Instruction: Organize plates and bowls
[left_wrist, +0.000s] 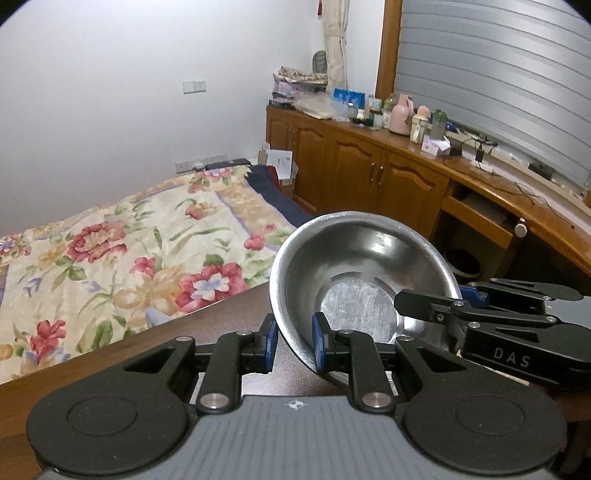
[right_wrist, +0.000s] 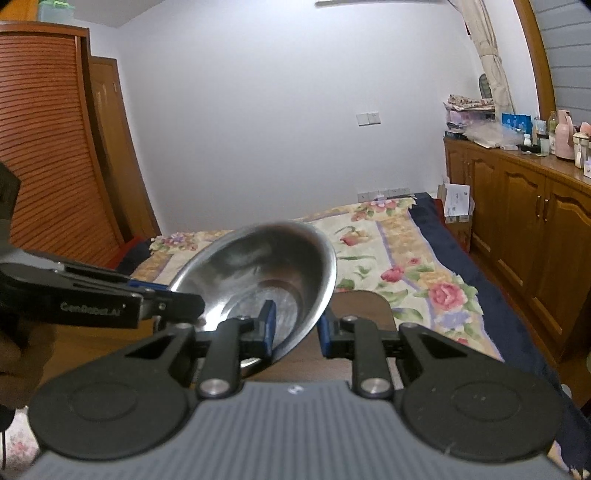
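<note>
Left gripper (left_wrist: 293, 341): clamping the near-left wall of the steel bowl (left_wrist: 364, 273), one pad inside, one outside. Right gripper (right_wrist: 295, 326): pinching the opposite rim likewise. Bowl: hanging tilted between both, mouth facing the grippers, above the dark bench (left_wrist: 155, 354); the bed (left_wrist: 110, 251) is lying beyond. Neither gripper is nearer; either could be carrying it alone, by my judgement.

The left claw (left_wrist: 294, 341) sat at lower centre of its frame, blue pads clamped on a rim. The right claw (right_wrist: 297, 325) gripped likewise, also reaching in from the right edge of the left view.
</note>
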